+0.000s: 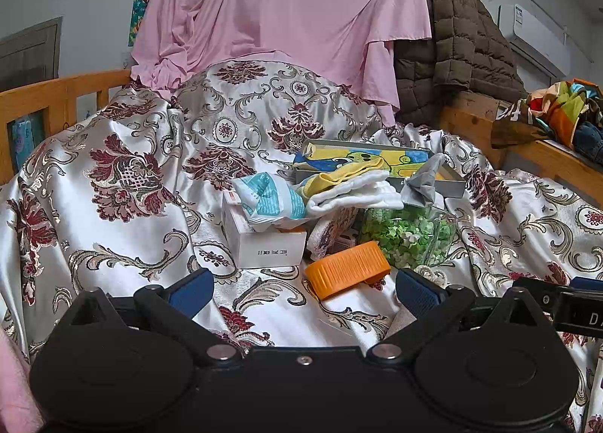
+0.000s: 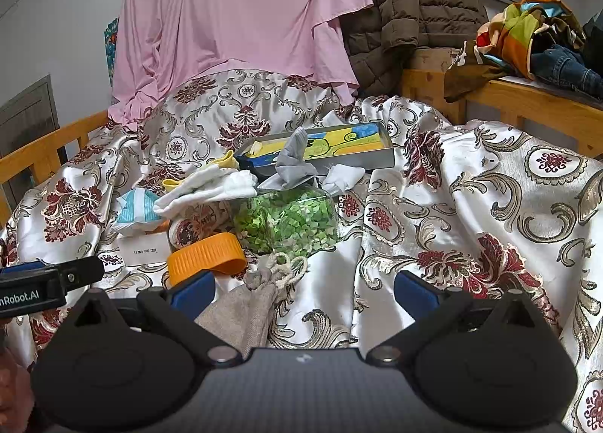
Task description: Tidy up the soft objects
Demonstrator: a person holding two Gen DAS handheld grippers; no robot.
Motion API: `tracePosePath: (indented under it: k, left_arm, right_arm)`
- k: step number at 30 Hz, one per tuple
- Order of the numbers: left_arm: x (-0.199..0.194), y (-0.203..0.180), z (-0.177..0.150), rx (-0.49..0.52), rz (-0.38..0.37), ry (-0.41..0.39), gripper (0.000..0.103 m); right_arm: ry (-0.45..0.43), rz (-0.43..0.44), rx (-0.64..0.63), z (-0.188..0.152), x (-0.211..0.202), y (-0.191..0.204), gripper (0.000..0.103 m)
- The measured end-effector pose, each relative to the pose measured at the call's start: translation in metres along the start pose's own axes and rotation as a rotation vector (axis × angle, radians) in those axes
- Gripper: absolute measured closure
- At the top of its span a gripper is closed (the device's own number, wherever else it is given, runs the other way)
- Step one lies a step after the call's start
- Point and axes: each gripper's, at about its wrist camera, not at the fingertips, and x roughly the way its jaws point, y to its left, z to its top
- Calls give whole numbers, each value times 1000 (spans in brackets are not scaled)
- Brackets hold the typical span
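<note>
A silky white bedspread (image 1: 124,229) carries maroon flowers and gold scrolls. On it: a ribbed orange plastic lid (image 1: 346,269), white folded socks (image 1: 350,195), a grey sock (image 2: 296,165), a beige drawstring pouch (image 2: 248,310).

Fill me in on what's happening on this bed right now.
A person holds two grippers over a patterned bedspread. The left gripper and right gripper are both open and empty. Ahead lies a heap: white socks, a grey sock, a jar of green bits, its orange lid and a beige drawstring pouch. Nothing is picked up yet.
</note>
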Motion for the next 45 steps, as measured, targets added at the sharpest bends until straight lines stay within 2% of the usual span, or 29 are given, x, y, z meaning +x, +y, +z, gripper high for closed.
tracePosePath:
  k: [32, 37, 42, 45]
  left_arm:
    - [1, 8, 2, -7, 1, 1, 1]
    - [18, 12, 17, 4, -67, 42, 1]
    - [46, 5, 31, 122, -172, 108, 1]
    - [68, 2, 35, 147, -231, 168, 1]
  right_arm:
    - [19, 6, -3, -3, 4, 1, 0]
    - [92, 106, -37, 0, 18, 2, 0]
    - [173, 193, -180, -2, 38, 13, 0]
    - [211, 240, -216, -3, 49, 15, 0]
